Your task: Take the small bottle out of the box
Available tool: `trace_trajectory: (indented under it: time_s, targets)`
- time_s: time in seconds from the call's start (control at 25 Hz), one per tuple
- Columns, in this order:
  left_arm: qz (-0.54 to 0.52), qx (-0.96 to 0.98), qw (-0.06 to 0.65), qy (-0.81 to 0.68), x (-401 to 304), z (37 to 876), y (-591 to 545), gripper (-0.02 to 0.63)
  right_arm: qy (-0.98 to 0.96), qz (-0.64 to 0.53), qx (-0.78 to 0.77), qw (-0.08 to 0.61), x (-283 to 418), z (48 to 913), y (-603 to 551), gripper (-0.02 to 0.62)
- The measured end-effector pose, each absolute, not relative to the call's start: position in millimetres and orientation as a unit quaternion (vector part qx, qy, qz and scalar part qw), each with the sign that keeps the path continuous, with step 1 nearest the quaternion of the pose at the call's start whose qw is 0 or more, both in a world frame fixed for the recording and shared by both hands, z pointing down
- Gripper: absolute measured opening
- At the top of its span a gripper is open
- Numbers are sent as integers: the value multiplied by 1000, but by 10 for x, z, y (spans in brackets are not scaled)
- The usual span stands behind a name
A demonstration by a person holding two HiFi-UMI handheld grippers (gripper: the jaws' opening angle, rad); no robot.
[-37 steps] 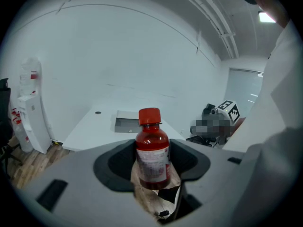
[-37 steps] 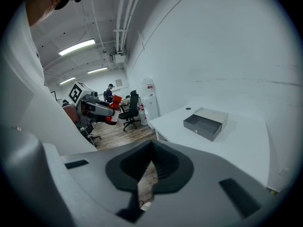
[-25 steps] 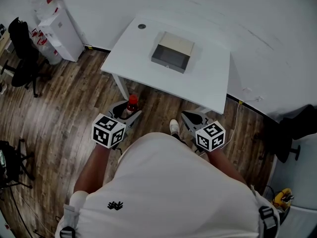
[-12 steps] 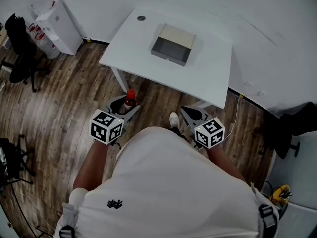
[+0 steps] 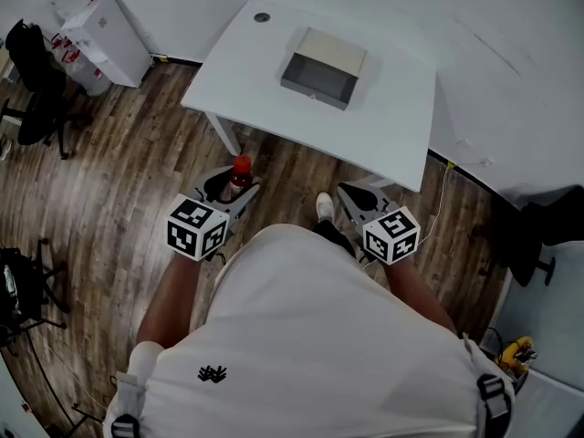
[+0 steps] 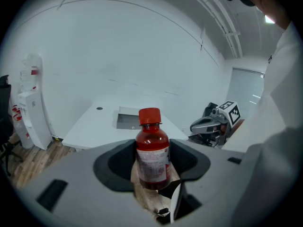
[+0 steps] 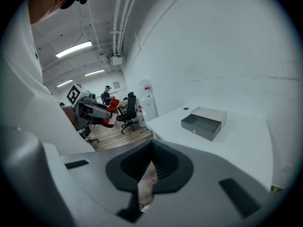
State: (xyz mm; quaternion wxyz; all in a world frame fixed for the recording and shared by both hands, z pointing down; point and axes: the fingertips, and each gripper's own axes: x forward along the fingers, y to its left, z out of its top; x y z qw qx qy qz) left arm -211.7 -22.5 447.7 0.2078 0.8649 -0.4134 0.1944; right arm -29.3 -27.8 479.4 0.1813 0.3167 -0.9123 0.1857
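One bottle stands upright between the jaws of the left hand-held gripper, its long axis vertical and its red cap pointing up. It is clear of the box and well apart from the tabletop, held over the floor in front of the person. The dark pads press on its sides at label height, so the jaws stand fairly wide around its round body.

The bottle is small and cylindrical with rounded shoulders and a short neck. Its body looks like see-through plastic, deep red. A pale label wraps the middle; it carries fine print and a red patch, too small to read. The screw cap is ribbed and a brighter red.

The right hand-held gripper holds nothing: its jaws are drawn in to a narrow slit through which only floor shows. Each gripper has smooth grey shells, black ridged pads and a cube with black-and-white square markers.

The box is a low rectangle lying flat near the middle of the tabletop. It has grey walls, an open dark hollow on the near side, a small round knob on its front wall and a beige panel over the far part. The tabletop is plain white and smooth, with a small dark round hole near its far left corner. The floor is brown wood-grain planks
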Motion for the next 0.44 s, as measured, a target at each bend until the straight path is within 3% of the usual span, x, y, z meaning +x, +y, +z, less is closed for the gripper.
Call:
trace_trajectory:
  time_s: [0.44]
  targets:
    - [203, 859, 216, -417, -1959, 4517, -584, 229, -912, 189, 317, 181, -128, 4841, -745, 6]
